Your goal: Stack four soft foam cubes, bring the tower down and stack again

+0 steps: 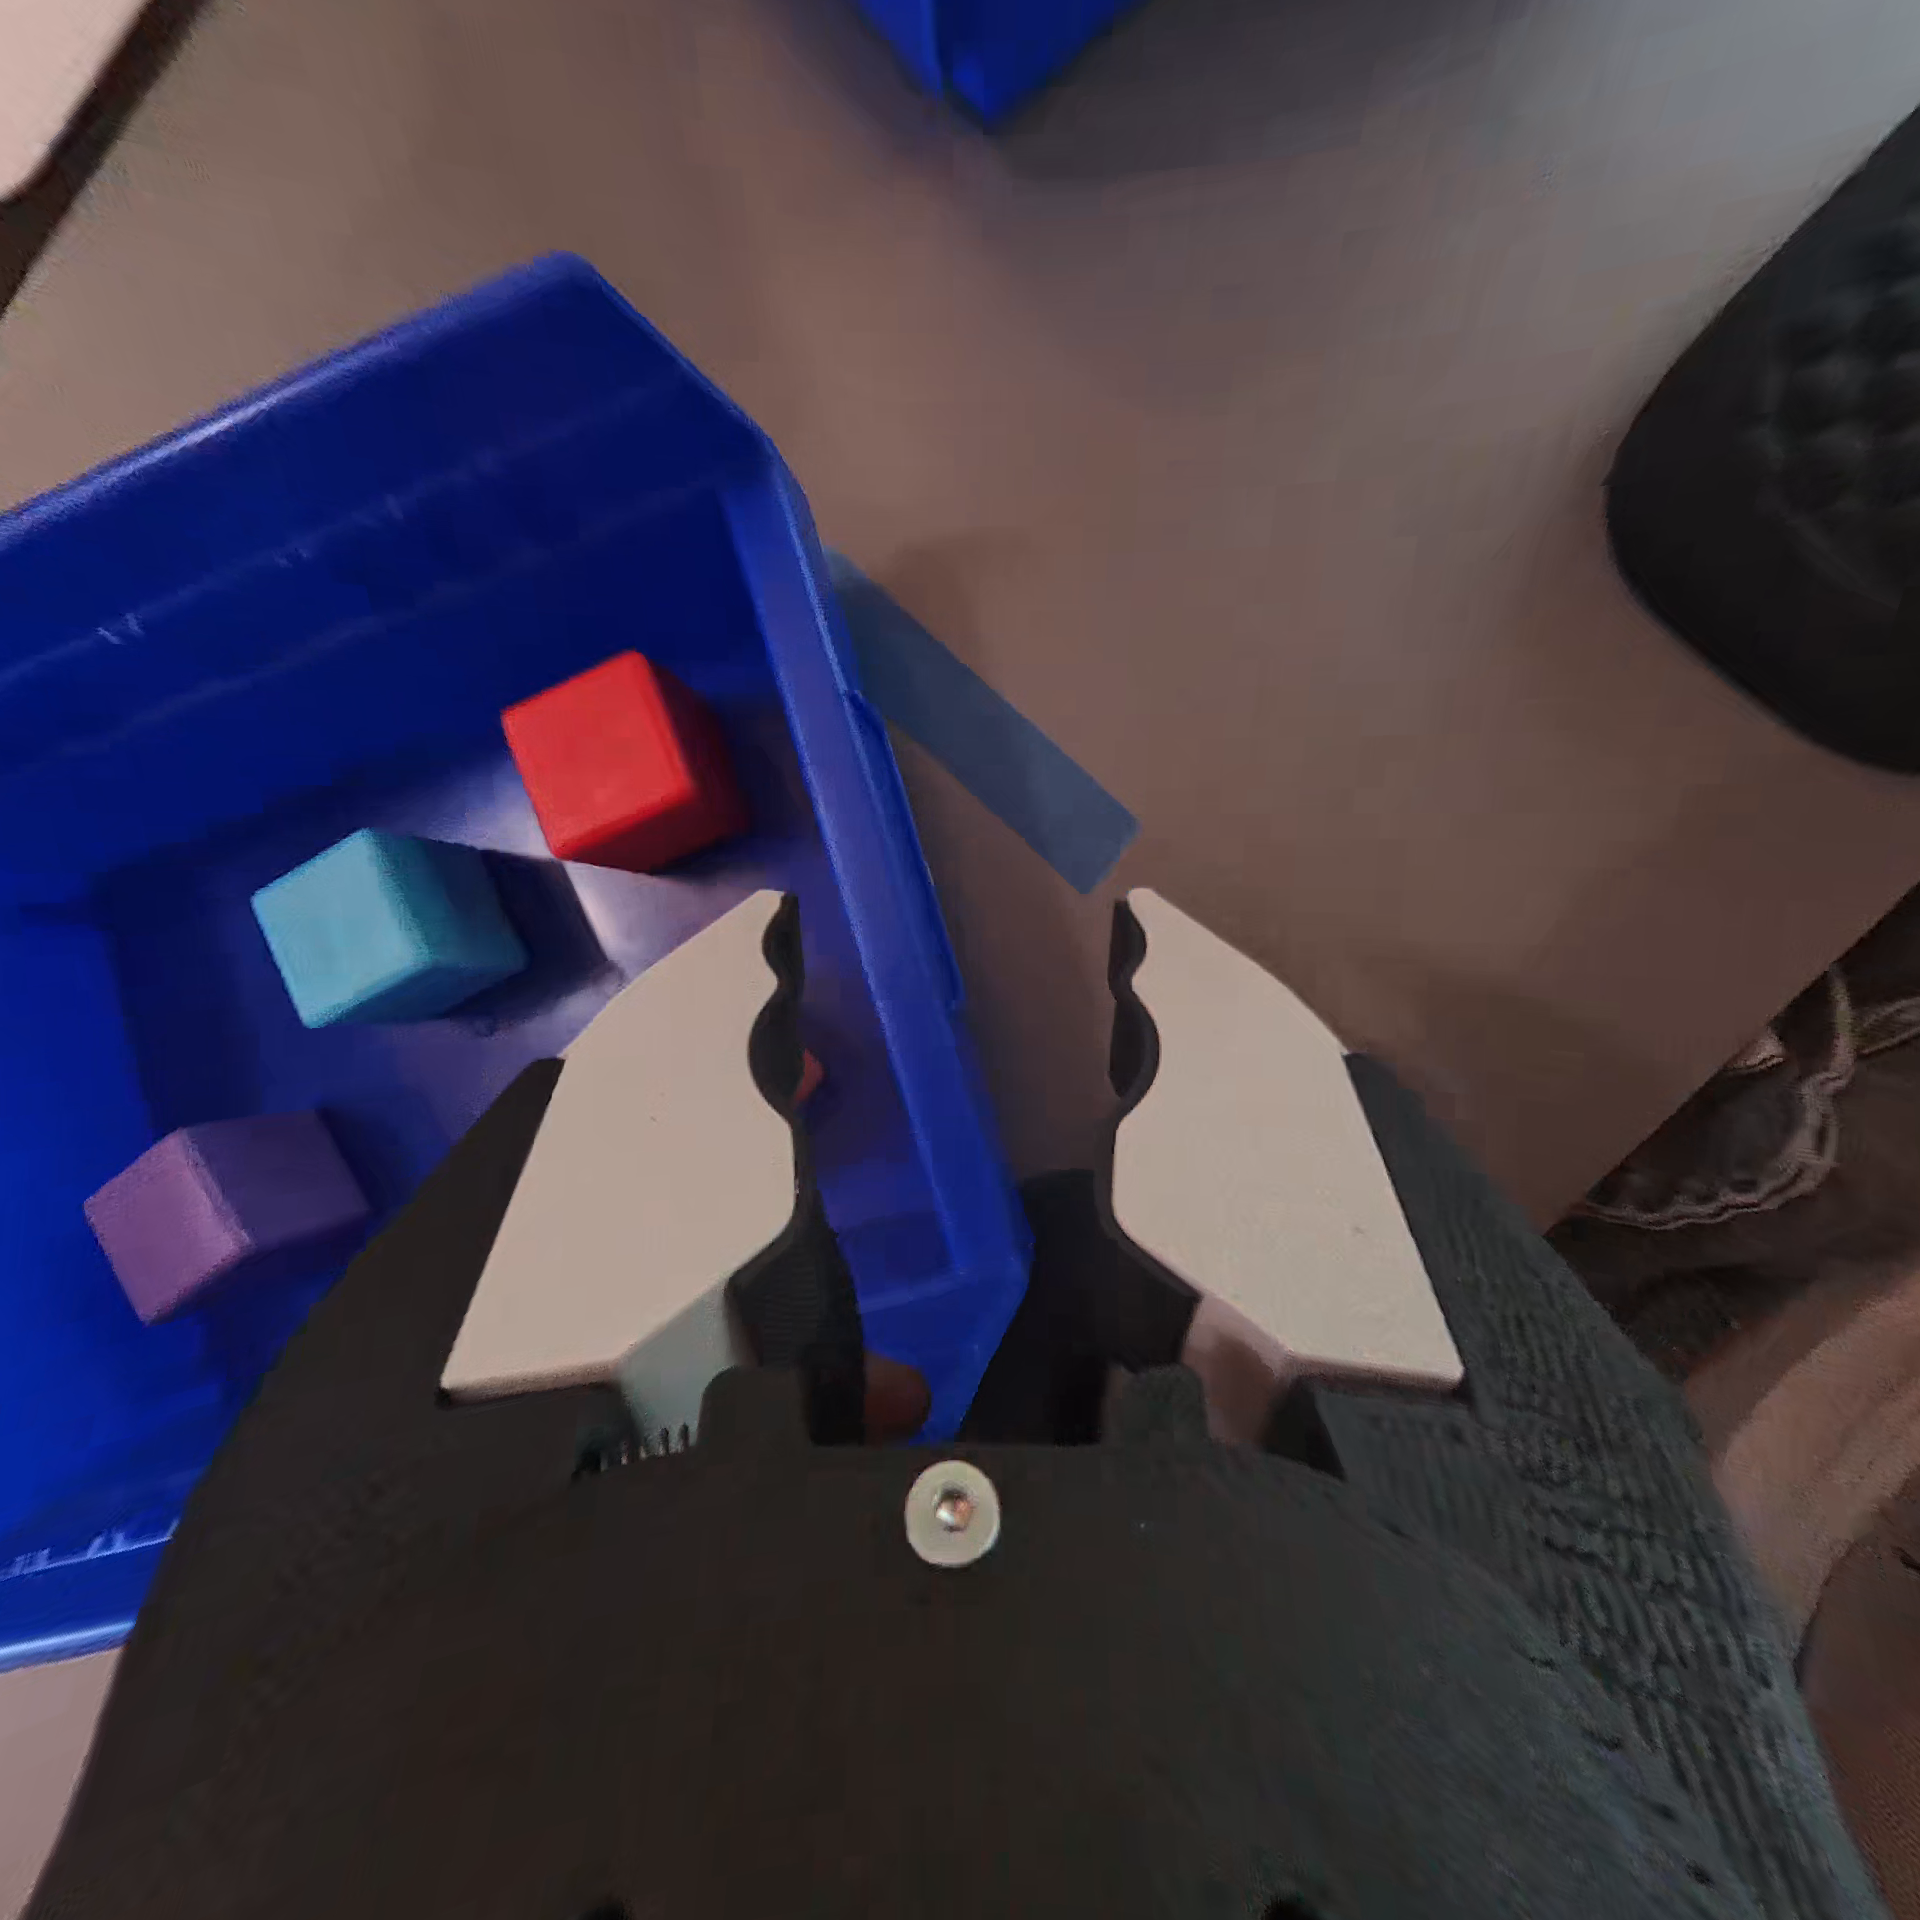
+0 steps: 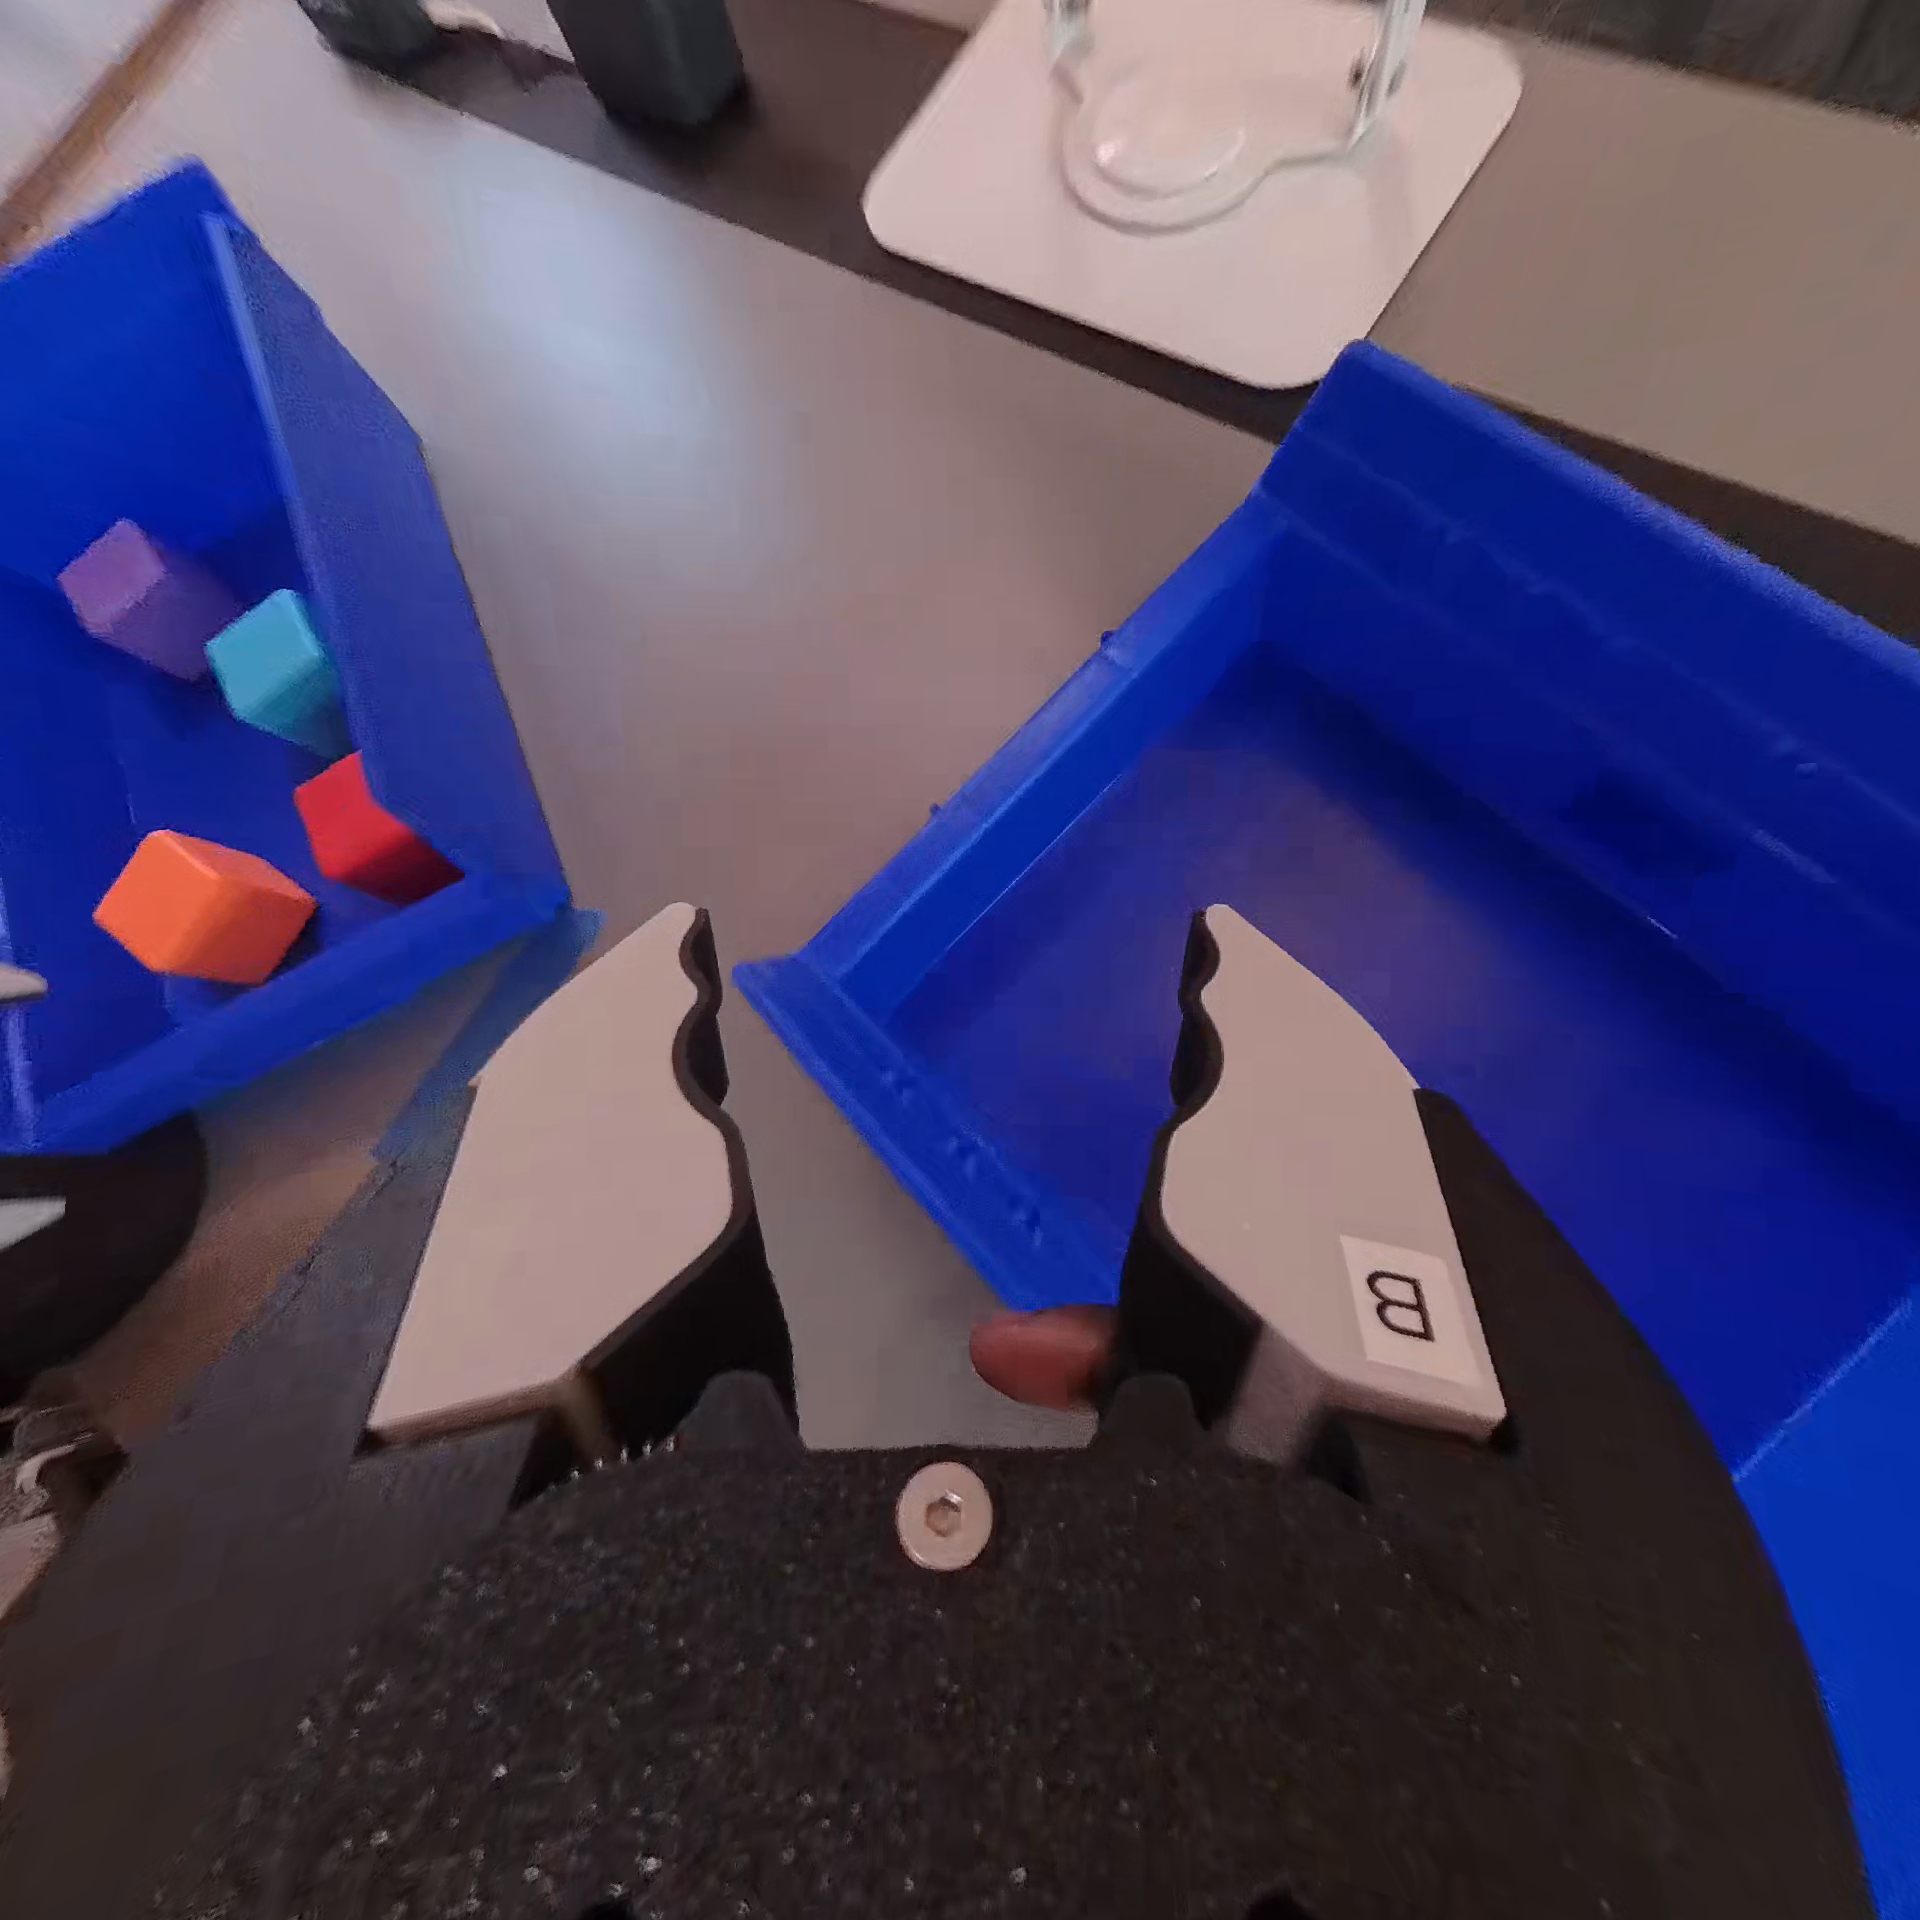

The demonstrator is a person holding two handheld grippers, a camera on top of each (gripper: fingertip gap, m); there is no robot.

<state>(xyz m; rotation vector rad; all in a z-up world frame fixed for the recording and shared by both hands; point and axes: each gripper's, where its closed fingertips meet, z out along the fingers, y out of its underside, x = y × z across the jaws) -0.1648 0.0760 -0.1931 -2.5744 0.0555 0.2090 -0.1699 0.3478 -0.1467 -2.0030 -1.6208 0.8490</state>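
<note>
Four foam cubes lie in a blue bin point(image 1: 343, 499) point(image 2: 384, 540): a red cube point(image 1: 613, 758) point(image 2: 358, 831), a teal cube point(image 1: 384, 925) point(image 2: 272, 665), a purple cube point(image 1: 218, 1205) point(image 2: 135, 592) and an orange cube point(image 2: 203, 904). In the left wrist view the orange cube point(image 1: 808, 1075) is only a sliver behind my left finger. My left gripper point(image 1: 951, 909) is open and empty, astride the bin's right wall. My right gripper point(image 2: 951, 925) is open and empty, over the near corner of a second blue bin point(image 2: 1558, 665) that holds nothing.
A strip of blue tape point(image 1: 977, 727) lies on the brown table point(image 2: 748, 582) by the first bin. A white pad with a clear glass stand point(image 2: 1195, 177) sits at the back. A dark round object point(image 1: 1787, 499) is at the right edge. A fingertip point(image 2: 1039, 1351) shows under my right gripper. One gripper's finger ends stand about 30 cm off the other's. My left gripper is the nearer one to the orange cube point(image 2: 203, 904): about 7 cm, against 30 cm.
</note>
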